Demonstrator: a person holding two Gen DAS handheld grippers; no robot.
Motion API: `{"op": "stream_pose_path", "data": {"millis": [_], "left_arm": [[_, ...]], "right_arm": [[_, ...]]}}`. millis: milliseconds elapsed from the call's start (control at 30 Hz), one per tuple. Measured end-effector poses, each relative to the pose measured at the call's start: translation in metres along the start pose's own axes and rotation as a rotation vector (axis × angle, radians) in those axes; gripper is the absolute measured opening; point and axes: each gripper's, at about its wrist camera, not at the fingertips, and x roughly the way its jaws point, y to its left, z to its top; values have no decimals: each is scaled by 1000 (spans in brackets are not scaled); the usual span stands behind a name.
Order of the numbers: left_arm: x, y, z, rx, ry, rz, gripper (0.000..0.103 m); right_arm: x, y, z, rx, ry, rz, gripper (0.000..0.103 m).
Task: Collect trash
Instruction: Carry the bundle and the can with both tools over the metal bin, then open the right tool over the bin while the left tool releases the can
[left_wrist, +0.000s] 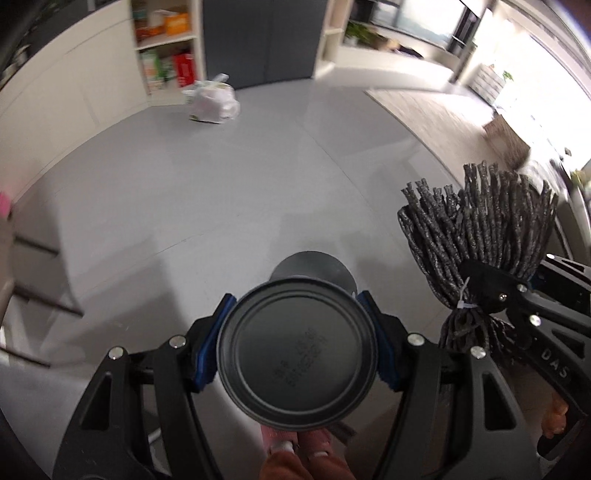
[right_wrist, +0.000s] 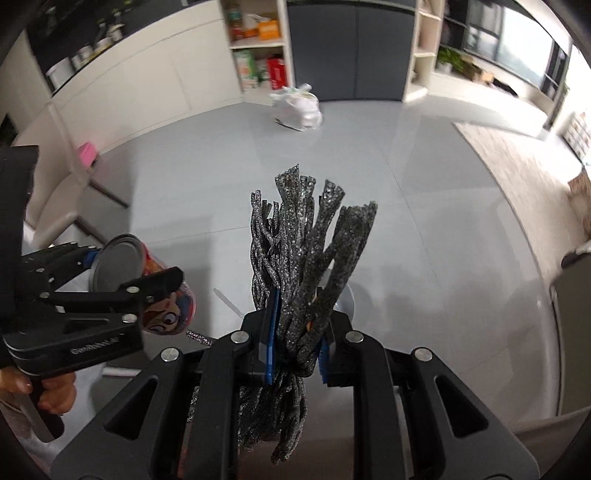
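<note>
Holding a can (left_wrist: 297, 354) in my left gripper (left_wrist: 297, 345), its blue pads (left_wrist: 206, 349) pressed against both sides of it. Flat metal end faces the left wrist camera, faint printed code on it. From the right wrist view the same can shows a colourful cartoon label on its side.

My right gripper (right_wrist: 295, 334) is clamped on a bundle of glittery grey cords (right_wrist: 308, 258). Loose ends fan out beyond the fingertips; the rest of the bundle hangs back between the arms of the gripper. In the left wrist view a white zip tie (left_wrist: 463, 304) binds the cords near the grip.

Both grippers are up off the pale grey floor (left_wrist: 221, 192), side by side, the right one just to the right of the left.

White plastic bag (right_wrist: 299, 107), knotted and full, sits on the floor well ahead, near the open shelving (right_wrist: 258, 48) with boxes and packets. Dark cabinet doors (right_wrist: 351, 51) stand right of the shelves. Beige rug (right_wrist: 524, 177) lies off to the right. Pink item (right_wrist: 86, 153) at the left edge; I cannot tell what it is.
</note>
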Motion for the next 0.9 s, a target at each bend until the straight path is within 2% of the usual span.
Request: {"op": "stream_pose_path", "data": {"millis": [267,333,367,400,433,500,667,900], "left_arm": [[125,-5,6,99,18,-10,67],[141,-2,3,111,24,-7,67],[148,-1,1,115,27,-4,67],[159,1,-1,120,32,-2,67],[166,2,-2,124,36,1,67],[180,3,-6,131,44,2,67],[205,5,-12,153,63,5,67],[224,-5,-7,165,63,-18,67]], "right_arm": [[123,-39,-19,56,35,6,17],[151,-44,-24,61,42,10,17],[158,-47,-27,64,41,9,19],[170,-48,-28,66,47,6,27],[180,-50,-30,67,51,6,42],[192,-53,-32,71,38,-3,57],[214,-63,-33,97,45,0,58],[210,-75,-42,111,59,-22,58]]}}
